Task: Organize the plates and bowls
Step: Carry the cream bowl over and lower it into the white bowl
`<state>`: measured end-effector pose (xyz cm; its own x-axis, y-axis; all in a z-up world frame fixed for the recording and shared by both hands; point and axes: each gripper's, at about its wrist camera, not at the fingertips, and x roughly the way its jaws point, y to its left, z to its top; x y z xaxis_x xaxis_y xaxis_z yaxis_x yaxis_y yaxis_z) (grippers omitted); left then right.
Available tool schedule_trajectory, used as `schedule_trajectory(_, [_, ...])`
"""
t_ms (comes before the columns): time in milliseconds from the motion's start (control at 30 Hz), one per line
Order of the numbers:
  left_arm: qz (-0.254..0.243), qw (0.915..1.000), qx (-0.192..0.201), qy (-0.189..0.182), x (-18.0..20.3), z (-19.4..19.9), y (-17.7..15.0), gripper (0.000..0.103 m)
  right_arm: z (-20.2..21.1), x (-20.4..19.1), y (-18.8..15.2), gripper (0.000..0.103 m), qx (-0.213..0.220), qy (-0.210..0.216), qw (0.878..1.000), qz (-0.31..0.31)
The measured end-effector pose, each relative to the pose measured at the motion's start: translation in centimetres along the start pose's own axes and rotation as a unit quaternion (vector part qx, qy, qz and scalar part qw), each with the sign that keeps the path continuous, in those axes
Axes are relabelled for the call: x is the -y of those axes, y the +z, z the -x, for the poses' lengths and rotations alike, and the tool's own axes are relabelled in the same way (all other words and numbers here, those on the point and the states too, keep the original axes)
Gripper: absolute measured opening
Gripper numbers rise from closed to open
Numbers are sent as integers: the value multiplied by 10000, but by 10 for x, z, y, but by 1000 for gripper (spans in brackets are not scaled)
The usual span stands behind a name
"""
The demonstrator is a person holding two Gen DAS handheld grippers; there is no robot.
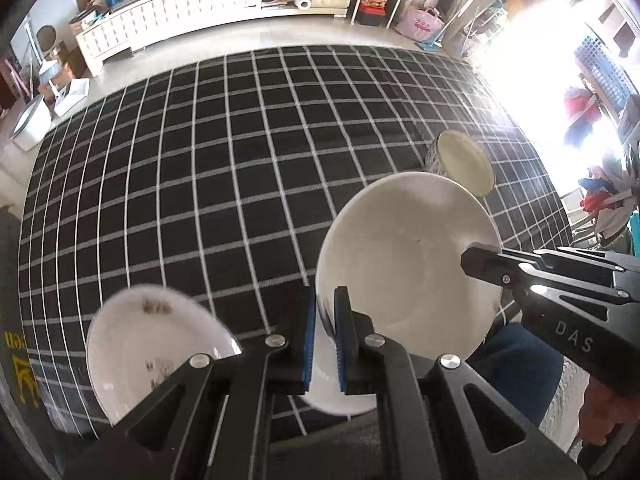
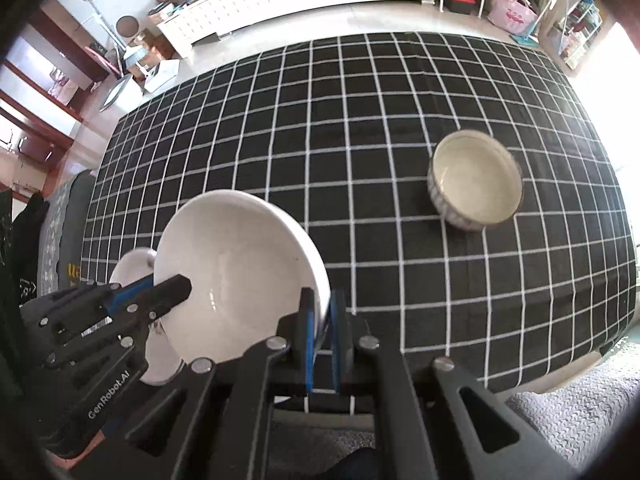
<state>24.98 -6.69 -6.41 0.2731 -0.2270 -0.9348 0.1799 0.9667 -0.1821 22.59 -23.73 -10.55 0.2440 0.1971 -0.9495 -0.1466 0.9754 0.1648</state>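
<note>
From the left wrist, I see my left gripper clamped on the near rim of the large white ceramic bowl, held above the black-and-white checked tablecloth; a small white patterned dish lies beside it.

From the right wrist, my right gripper pinches the same bowl's opposite rim; a grey-patterned ceramic bowl sits well apart.

Right gripper body: "DAS", white letters
Left gripper body: "GenRobot.AI", white letters
Dark cloth by the table's left edge: yellow print, unreadable
</note>
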Motion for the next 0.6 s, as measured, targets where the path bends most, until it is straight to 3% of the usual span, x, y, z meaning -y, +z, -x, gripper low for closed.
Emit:
schedule_trajectory(300, [188, 9994, -290, 78, -12, -19, -37, 7, -24, -18, -31, 10, -355, -36, 9993, 91])
schedule_trajectory(600, [275, 9984, -474, 108, -16, -43, -49, 8, -43, -23, -39, 10, -517, -72, 9986, 61])
